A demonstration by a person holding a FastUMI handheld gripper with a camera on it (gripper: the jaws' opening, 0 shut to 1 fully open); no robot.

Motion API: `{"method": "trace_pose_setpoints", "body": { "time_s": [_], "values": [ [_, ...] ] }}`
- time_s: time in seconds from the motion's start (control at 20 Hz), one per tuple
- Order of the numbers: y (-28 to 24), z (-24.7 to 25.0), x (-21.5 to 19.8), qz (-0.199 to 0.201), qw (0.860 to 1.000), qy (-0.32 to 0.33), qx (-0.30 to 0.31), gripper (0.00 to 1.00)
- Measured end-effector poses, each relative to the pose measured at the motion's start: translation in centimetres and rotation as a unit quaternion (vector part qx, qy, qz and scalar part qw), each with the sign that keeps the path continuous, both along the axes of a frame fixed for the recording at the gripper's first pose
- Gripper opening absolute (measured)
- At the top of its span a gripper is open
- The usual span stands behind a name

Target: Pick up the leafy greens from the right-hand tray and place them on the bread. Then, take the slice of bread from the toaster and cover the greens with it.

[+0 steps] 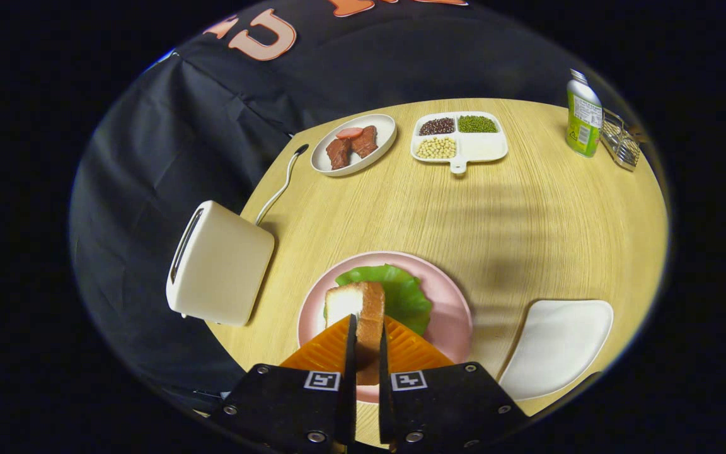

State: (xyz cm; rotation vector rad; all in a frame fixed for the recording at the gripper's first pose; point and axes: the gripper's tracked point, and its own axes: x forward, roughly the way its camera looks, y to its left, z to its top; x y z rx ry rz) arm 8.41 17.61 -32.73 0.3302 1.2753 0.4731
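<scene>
Gripper view: the gripper (363, 343) is holding the bread slice (363, 312) on edge, jaws nearly closed and pressing on its two faces, above the pink plate (448, 296). The leafy greens (401, 290) are lying on that plate already, so covering them remains. The slice's long axis is running away along the fingers, toward the counter's (464, 208) far side; the toaster (221, 261) is standing just beside the plate.
</scene>
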Motion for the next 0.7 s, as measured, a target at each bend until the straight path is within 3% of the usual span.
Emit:
{"method": "trace_pose_setpoints", "body": {
  "time_s": [0.2, 0.45, 0.55, 0.6, 0.7],
  "values": [
    [-0.8, -1.7, -0.2, 0.009, 1.000, -0.008, -0.024, 0.16],
    [-1.0, -2.8, -0.2, 0.009, 0.999, -0.024, -0.033, 0.23],
    [-1.9, -3.0, -0.1, -0.001, 0.998, -0.031, -0.062, 0.35],
    [-2.1, -3.0, 0.1, -0.003, 0.996, -0.038, -0.075, 0.46],
    [-2.5, -2.4, 0.3, 0.001, 0.993, -0.067, -0.100, 0.56]
  ]
}}
